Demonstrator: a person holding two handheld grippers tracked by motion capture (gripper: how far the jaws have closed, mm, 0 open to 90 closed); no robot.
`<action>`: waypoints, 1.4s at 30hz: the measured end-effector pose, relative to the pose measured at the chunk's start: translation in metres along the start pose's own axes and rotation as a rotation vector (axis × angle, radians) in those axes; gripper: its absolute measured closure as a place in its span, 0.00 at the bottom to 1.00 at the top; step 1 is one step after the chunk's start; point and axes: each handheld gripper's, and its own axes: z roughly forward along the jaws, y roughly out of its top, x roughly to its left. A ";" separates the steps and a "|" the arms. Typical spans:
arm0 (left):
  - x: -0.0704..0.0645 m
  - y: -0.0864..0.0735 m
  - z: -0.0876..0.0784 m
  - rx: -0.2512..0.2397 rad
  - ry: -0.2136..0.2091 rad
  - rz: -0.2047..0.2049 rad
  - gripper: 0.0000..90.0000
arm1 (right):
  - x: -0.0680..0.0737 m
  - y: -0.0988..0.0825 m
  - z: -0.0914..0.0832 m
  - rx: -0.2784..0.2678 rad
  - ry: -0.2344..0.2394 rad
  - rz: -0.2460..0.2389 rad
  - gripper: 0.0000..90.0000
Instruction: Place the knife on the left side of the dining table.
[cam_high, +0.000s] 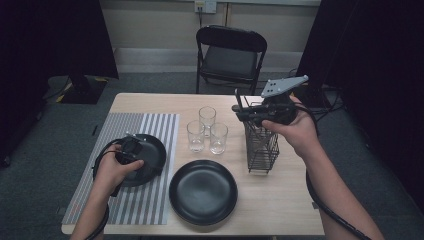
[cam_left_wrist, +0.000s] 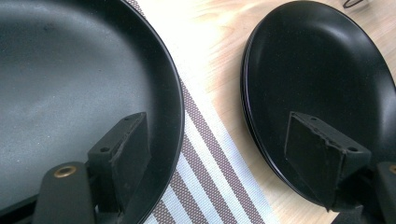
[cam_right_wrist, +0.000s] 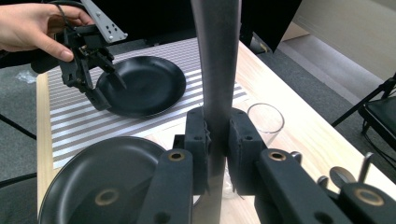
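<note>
Cutlery piece (cam_right_wrist: 215, 70), a flat grey handle, is clamped upright in the right gripper (cam_high: 250, 112) above the wire caddy (cam_high: 261, 147), not yet laid out, while the left gripper (cam_left_wrist: 224, 154) hangs open, empty, over the plate (cam_left_wrist: 70, 84) on the striped mat (cam_high: 150, 130).

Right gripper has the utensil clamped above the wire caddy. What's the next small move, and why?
Probably carry it toward the black plate on the striped placemat. The right gripper is shut on a dark flat utensil handle, lifted above the black wire cutlery caddy, while the left gripper sits open at that plate's rim.
</note>
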 end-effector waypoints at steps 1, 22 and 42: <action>0.000 0.000 0.000 0.000 0.000 0.000 0.24 | 0.001 -0.001 0.001 -0.003 0.000 0.001 0.90; -0.003 0.001 0.002 -0.012 -0.026 -0.013 0.26 | 0.013 -0.034 0.013 -0.011 0.028 0.035 0.90; -0.009 0.006 0.007 -0.008 -0.031 -0.013 0.27 | 0.018 -0.061 0.017 0.002 0.016 0.052 0.90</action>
